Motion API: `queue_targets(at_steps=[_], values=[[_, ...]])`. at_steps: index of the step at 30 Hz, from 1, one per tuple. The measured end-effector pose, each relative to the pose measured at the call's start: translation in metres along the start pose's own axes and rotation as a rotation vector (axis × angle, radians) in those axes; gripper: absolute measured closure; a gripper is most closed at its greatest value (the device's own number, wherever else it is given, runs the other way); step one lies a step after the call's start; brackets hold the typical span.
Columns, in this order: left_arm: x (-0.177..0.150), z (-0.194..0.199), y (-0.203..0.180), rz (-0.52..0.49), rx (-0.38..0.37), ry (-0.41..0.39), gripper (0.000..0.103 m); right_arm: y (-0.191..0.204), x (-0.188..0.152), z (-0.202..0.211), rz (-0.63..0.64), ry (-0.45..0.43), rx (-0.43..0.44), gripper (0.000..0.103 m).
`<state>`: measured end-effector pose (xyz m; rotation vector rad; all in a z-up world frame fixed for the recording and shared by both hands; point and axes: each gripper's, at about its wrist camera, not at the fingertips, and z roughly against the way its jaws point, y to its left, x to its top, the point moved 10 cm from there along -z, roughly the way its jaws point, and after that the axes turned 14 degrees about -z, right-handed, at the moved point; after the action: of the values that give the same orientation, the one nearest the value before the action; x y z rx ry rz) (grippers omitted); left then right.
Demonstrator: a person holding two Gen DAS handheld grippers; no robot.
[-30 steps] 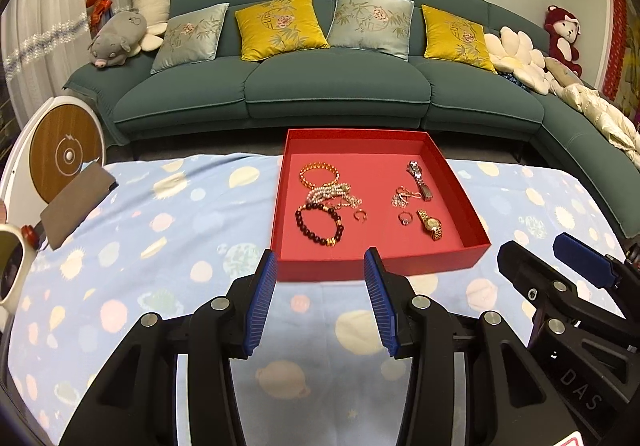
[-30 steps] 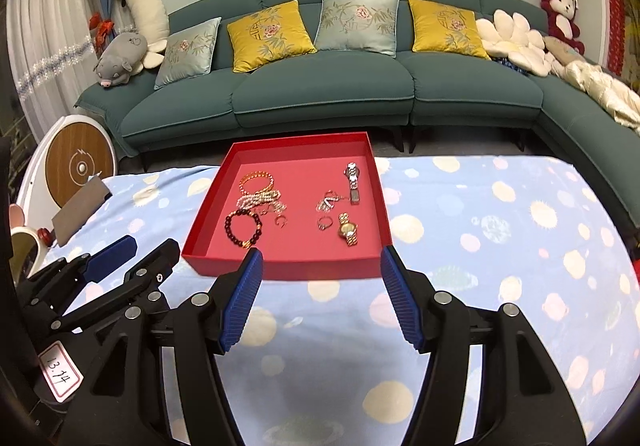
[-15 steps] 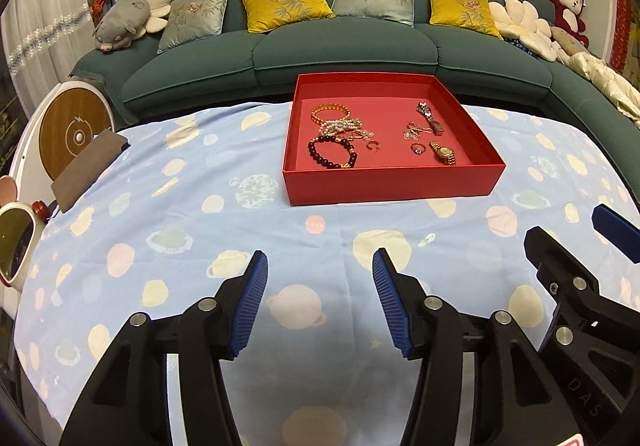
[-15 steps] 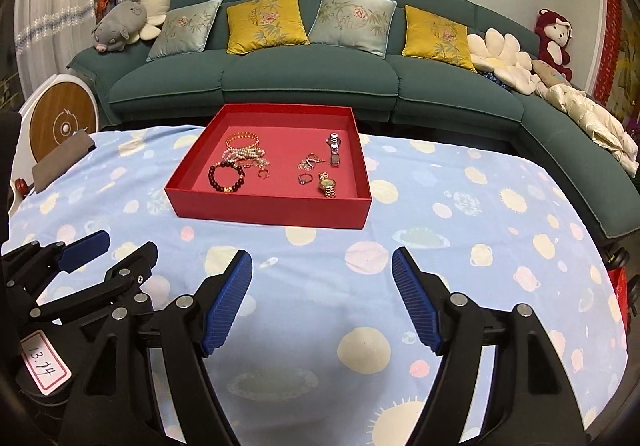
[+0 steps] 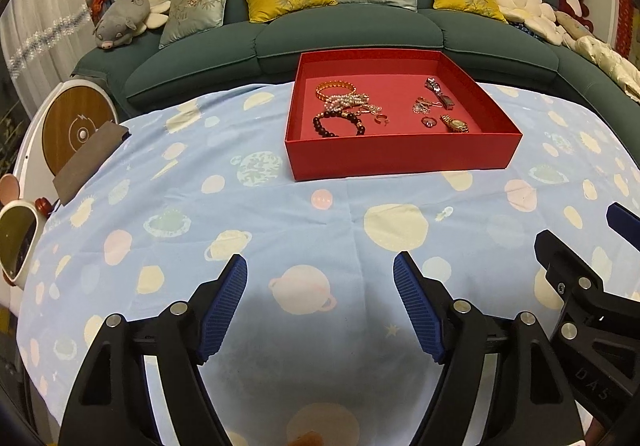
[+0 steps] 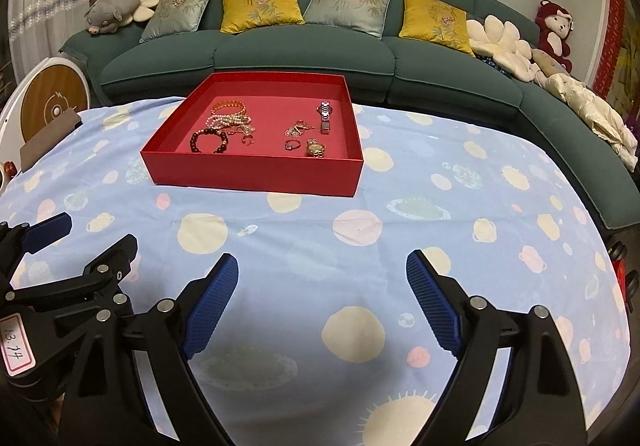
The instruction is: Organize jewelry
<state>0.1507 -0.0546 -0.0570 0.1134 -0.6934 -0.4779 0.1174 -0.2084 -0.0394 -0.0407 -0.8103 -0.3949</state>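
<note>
We see an open red tray (image 5: 400, 160) lying flat on the desk. Inside it, toward its left wall, lie a gold bangle (image 5: 335, 89), pearl strands (image 5: 346, 101) and a dark bead bracelet (image 5: 338, 123); toward its right wall, two watches (image 5: 439, 92) (image 5: 456, 123), a ring (image 5: 428, 121) and a tangled chain (image 5: 423, 107).

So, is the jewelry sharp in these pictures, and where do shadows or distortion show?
Left wrist view: the red tray is fairly sharp, small jewelry less so; a soft shadow lies on the tablecloth between the open jaws. Right wrist view: same shadow, and the fisheye bends the sofa and darkens the corners.
</note>
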Motion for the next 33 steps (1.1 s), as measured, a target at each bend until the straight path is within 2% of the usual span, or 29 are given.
queue_targets(at_steps=[11, 33], values=[[-0.0031, -0.0018, 0.0063, 0.007, 0.035, -0.002, 0.03, 0.003, -0.005, -0.0056, 0.003, 0.002, 0.001, 0.018], [-0.002, 0.0042, 0.0094, 0.036, 0.046, -0.03, 0.03, 0.0025, -0.0055, -0.001, -0.01, -0.02, -0.005, 0.018]])
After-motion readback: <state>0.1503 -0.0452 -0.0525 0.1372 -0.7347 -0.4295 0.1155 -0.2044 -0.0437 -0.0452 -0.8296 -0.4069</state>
